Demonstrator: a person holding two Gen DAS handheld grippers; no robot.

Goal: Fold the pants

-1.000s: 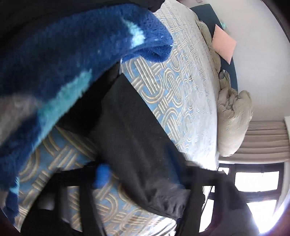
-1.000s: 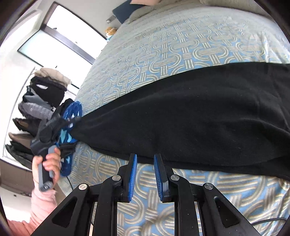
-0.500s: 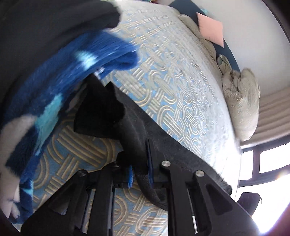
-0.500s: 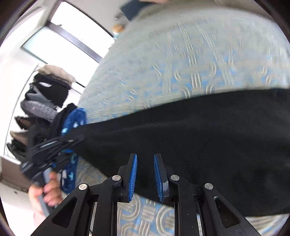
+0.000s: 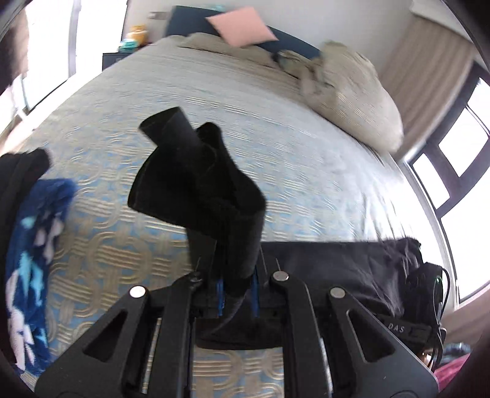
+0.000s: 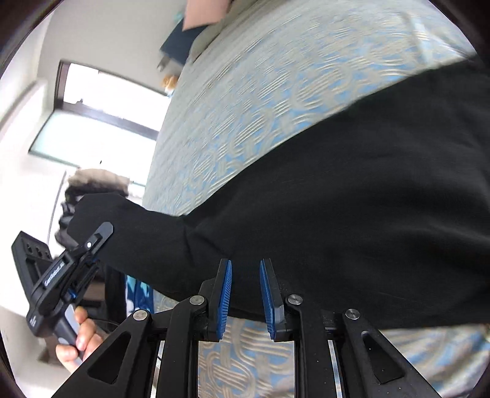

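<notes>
The black pants (image 6: 352, 199) lie stretched across the patterned bedspread (image 6: 260, 107). My left gripper (image 5: 237, 294) is shut on one end of them, and that end (image 5: 199, 183) stands bunched up above the bed in the left wrist view. In the right wrist view a hand (image 6: 76, 339) holds the left gripper (image 6: 92, 242) at the far left, with the pants' end lifted off the bed. My right gripper (image 6: 246, 290) hovers at the near edge of the pants. Its blue pads (image 6: 225, 294) stand slightly apart with nothing between them.
A blue fleece blanket (image 5: 30, 260) lies at the bed's left edge. A pink cushion (image 5: 242, 29) and crumpled beige bedding (image 5: 352, 91) sit at the head of the bed. A black device with cables (image 5: 428, 290) lies by the pants' right end. Hanging clothes (image 6: 95, 183) stand beside the bed.
My left gripper closed on the pants' end, rolled and rose, lifting that end off the bed. The right gripper moved over the pants' near edge, its gap unchanged.
</notes>
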